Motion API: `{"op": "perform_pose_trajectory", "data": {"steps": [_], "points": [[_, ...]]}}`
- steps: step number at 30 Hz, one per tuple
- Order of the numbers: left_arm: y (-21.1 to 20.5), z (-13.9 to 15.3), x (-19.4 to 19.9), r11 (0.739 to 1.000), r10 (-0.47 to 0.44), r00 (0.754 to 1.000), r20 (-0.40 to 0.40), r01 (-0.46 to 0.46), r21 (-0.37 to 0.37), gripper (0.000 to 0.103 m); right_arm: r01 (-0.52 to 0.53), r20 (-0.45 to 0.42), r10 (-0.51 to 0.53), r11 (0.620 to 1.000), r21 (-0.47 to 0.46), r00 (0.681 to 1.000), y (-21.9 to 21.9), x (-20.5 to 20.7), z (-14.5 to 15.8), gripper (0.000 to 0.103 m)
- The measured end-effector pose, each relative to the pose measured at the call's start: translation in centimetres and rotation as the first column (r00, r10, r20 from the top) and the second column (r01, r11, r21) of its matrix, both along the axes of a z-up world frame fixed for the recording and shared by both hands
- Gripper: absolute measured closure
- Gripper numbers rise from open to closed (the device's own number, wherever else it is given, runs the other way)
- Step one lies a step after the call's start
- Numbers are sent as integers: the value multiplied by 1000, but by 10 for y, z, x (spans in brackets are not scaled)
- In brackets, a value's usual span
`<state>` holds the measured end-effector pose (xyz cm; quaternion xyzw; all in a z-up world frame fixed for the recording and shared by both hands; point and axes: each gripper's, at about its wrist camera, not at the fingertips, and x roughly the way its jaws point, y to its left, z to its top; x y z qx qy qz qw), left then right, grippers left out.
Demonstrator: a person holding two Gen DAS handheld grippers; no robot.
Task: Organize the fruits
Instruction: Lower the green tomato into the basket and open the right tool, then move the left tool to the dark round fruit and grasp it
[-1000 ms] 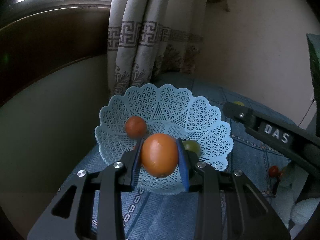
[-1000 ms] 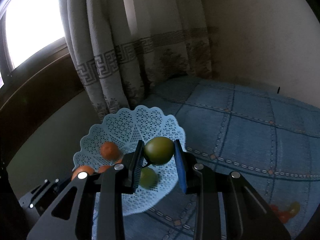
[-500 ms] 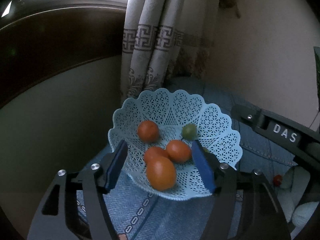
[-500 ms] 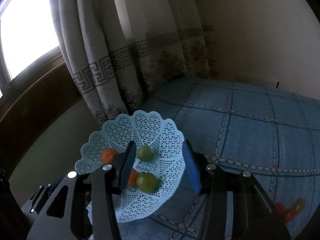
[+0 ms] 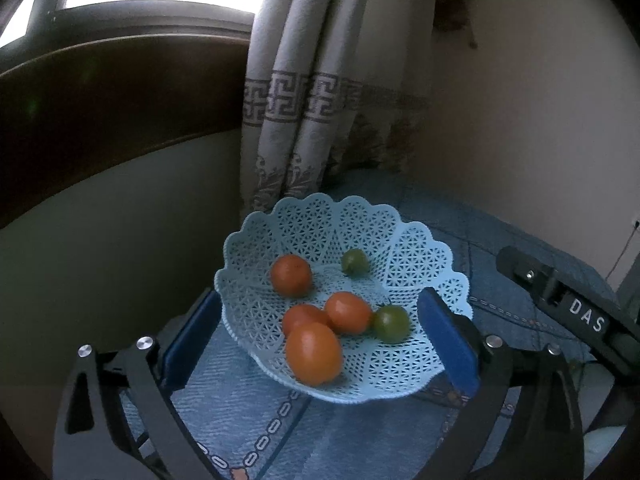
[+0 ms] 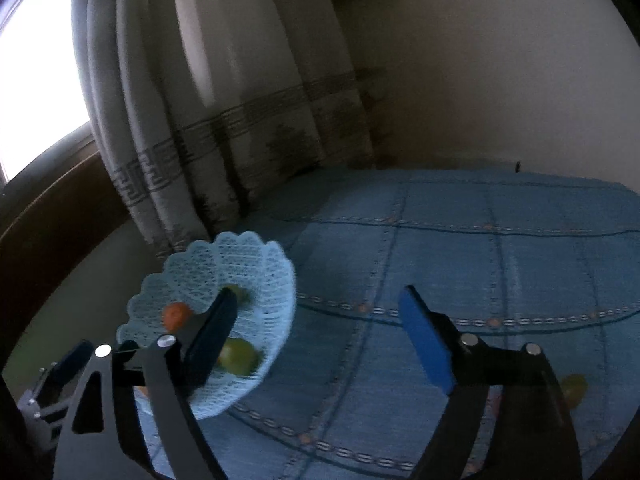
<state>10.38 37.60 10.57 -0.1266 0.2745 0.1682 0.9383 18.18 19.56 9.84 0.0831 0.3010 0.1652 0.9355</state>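
Six fruits sit in the pale blue lattice basket [image 5: 416,248], scalloped rim, openwork walls, standing on the blue patterned cloth [image 5: 240,412] at the foot of the curtain [image 5: 304,92].

Inside the basket, left wrist view:
- round orange-red tomato [image 5: 291,275] toward the curtain side, alone
- small green tomato [image 5: 355,262] near the centre, just beside that one but apart
- three orange-red ones bunched on the near side: oval tomato [image 5: 314,353] closest to the rim, touching the half-hidden tomato [image 5: 301,317] behind it, which touches the middle tomato [image 5: 348,312]
- larger green tomato [image 5: 392,323] with a stalk, touching the middle tomato

Skins look smooth and glossy, no visible damage.

Left gripper [image 5: 320,340]: blue pads spread wide, straddling the basket's near rim, nothing between them.

Right gripper [image 6: 316,344]: also wide apart and empty, over the cloth just beside the basket; its left finger overlaps the basket in the right wrist view. That view is motion-blurred.

Away from the basket, one greenish fruit [image 6: 574,386] lies on the cloth, partly hidden behind the right gripper's frame; type unclear.
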Motion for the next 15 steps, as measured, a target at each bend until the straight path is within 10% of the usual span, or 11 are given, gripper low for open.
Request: {"op": "perform_pose_trajectory", "data": {"steps": [15], "points": [[-43,6,-7,992,-109,994,15,108,66,3,135,-81,-142,987,-91,987,-88,-14,-15,20]]}}
